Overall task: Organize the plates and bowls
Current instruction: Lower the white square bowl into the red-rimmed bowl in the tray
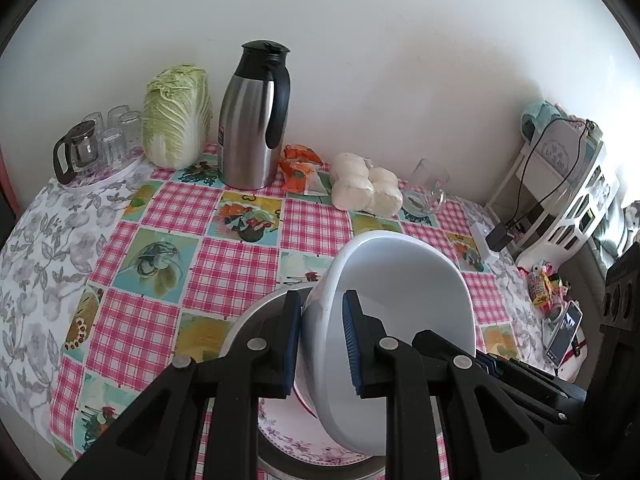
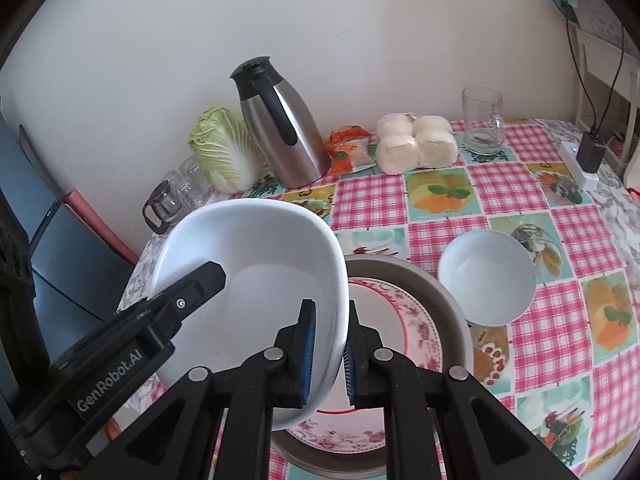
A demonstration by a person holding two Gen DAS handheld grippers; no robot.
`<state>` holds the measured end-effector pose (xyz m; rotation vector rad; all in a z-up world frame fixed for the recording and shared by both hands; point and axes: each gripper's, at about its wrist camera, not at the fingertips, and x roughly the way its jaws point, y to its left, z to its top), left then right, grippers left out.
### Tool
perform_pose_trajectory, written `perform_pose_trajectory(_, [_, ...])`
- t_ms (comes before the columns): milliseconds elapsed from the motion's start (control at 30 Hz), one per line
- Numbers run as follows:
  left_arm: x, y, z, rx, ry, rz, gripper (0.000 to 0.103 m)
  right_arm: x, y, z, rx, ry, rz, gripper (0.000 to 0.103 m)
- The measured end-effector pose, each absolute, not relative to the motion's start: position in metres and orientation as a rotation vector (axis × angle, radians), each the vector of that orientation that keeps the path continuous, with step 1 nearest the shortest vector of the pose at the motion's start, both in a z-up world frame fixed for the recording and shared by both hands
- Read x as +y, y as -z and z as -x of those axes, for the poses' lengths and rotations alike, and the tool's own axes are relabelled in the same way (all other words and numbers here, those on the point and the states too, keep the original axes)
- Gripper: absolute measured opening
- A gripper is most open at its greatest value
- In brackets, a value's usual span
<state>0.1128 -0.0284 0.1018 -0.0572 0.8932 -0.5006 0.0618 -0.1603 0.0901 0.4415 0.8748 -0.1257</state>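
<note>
Both the left gripper [image 1: 322, 344] and right gripper [image 2: 328, 354] clamp opposite rims of the tilted white bowl [image 2: 256, 264], its opening facing up, above the floral plate [image 2: 404, 320].

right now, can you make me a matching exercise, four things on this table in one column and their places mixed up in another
Things:
1. large white bowl
2. small white bowl
3. floral plate
4. glass mug

Places:
A. on the grey plate
B. far side, beside the bagged buns
C. gripped at its rim by both grippers, tilted
D. on the cloth right of the plate stack

Pairs: 1-C, 2-D, 3-A, 4-B
</note>
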Motion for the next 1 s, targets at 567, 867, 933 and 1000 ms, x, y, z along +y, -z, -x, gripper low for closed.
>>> perform_pose_trajectory(567, [-0.053, -0.082, -0.112, 0.966, 0.505, -0.010, 0.022, -0.181, -0.076, -0.057, 0.918, 0.151, -0.480, 0.014])
perform_pose_trajectory(867, [-0.051, -0.071, -0.119, 1.018, 0.490, -0.015, 0.022, -0.181, -0.062, -0.063, 0.965, 0.144, -0.496, 0.014])
perform_pose_trajectory(933, [-0.051, -0.068, -0.120, 1.028, 0.490, -0.016, 0.022, -0.181, -0.059, -0.064, 0.974, 0.144, -0.497, 0.014])
perform_pose_trajectory(1000, [-0.052, -0.066, -0.120, 1.036, 0.487, -0.022, 0.022, -0.181, -0.058, -0.064, 0.979, 0.146, -0.494, 0.014])
